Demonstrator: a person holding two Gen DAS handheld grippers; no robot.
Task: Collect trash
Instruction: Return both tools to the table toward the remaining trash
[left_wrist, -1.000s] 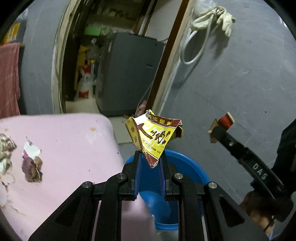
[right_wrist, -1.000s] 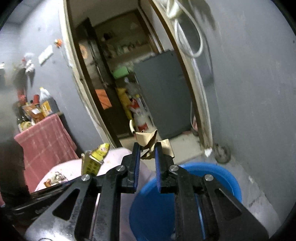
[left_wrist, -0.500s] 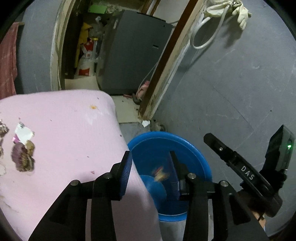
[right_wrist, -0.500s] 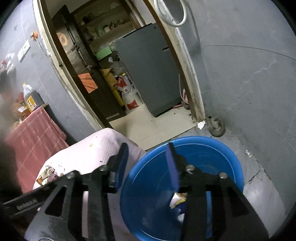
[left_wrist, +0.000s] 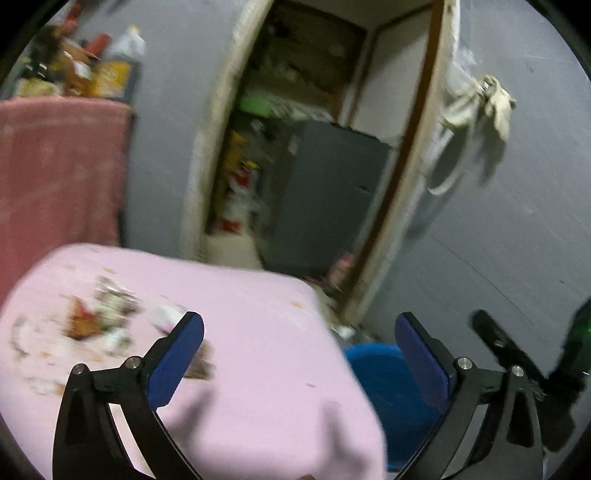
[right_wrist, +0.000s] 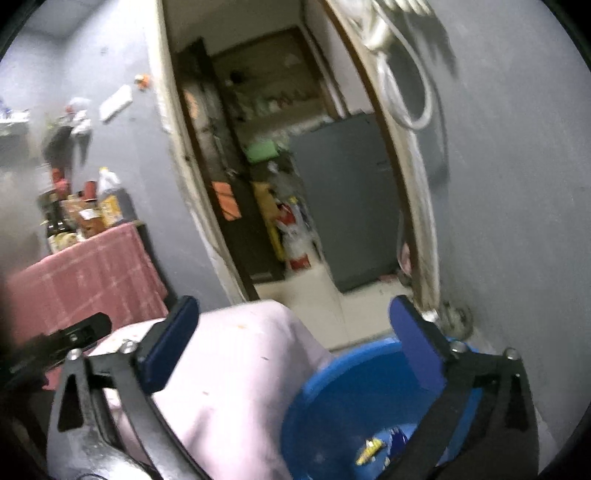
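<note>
Trash in the bucket: we see a yellow wrapper (right_wrist: 368, 448) and other scraps lying on the bottom of the blue bucket (right_wrist: 325, 384), which stands on the floor just beside the table's corner.
Trash on the table: we make out a blurred scatter of scraps (left_wrist: 99, 317) on the pink tablecloth (left_wrist: 258, 354), on the side away from the bucket; we cannot tell one piece from another.
Right gripper (right_wrist: 291, 343): we find its jaws spread wide, having just been opening, with nothing between the blue pads; one finger hangs over the bucket's rim, the other over the cloth.
Left gripper (left_wrist: 299, 354): we find its jaws likewise spread wide after just opening, and empty; it hangs over the tablecloth, with the bucket (left_wrist: 384, 380) showing beside its right finger.
The other tool: we see the right gripper's black body (left_wrist: 517, 365) at the right edge of the left camera's view, with a green light on it.
Surroundings: we look through a doorway (right_wrist: 280, 184) at a grey cabinet (right_wrist: 351, 199) and cluttered shelves; a red cloth (right_wrist: 85, 273) covers a side table stacked with bottles, and a white hose (right_wrist: 406, 85) hangs on the grey wall.
</note>
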